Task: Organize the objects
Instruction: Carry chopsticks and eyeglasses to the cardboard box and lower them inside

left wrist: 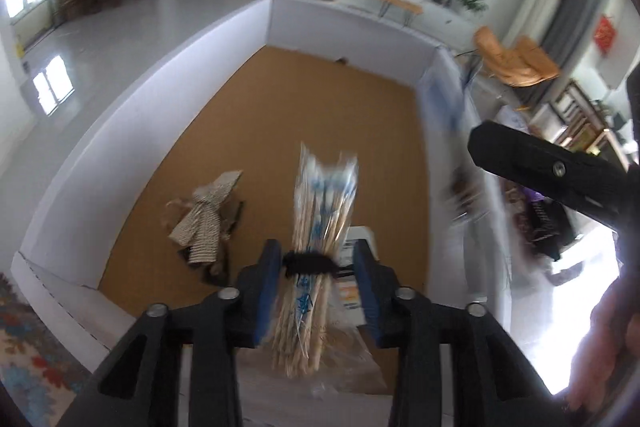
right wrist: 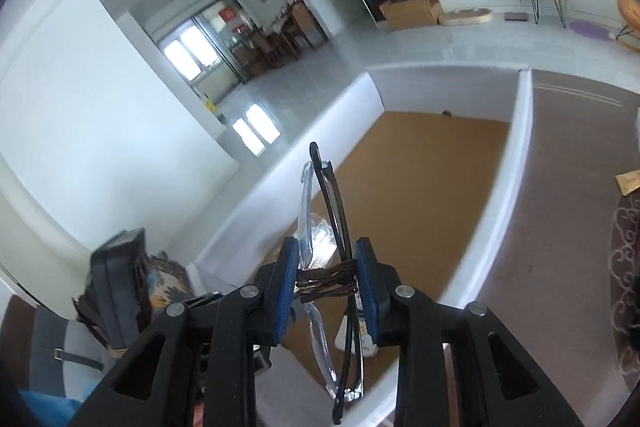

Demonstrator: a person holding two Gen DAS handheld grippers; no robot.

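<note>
A bundle of bamboo skewers (left wrist: pixel 324 195) in a clear printed bag, tied with a black band (left wrist: pixel 308 265), stands blurred between the blue pads of my left gripper (left wrist: pixel 316 251). A gap shows beside the right pad, so this gripper is open. Below it lies the brown floor of a white-walled box (left wrist: pixel 132 131). My right gripper (right wrist: pixel 328 247) is shut on folded glasses (right wrist: pixel 335 197) wound with a brown cord (right wrist: pixel 326 281). Lens and temple touch the two pads. It hovers over the near corner of the same box (right wrist: pixel 520 131).
A small striped garment (left wrist: pixel 208 223) lies on the box floor at the left, and a white carton (left wrist: pixel 360 243) sits under the skewers. The other gripper's black body (left wrist: pixel 540 171) and a hand (left wrist: pixel 612 327) fill the right side. A dark bag-like thing (right wrist: pixel 120 287) stands outside the box.
</note>
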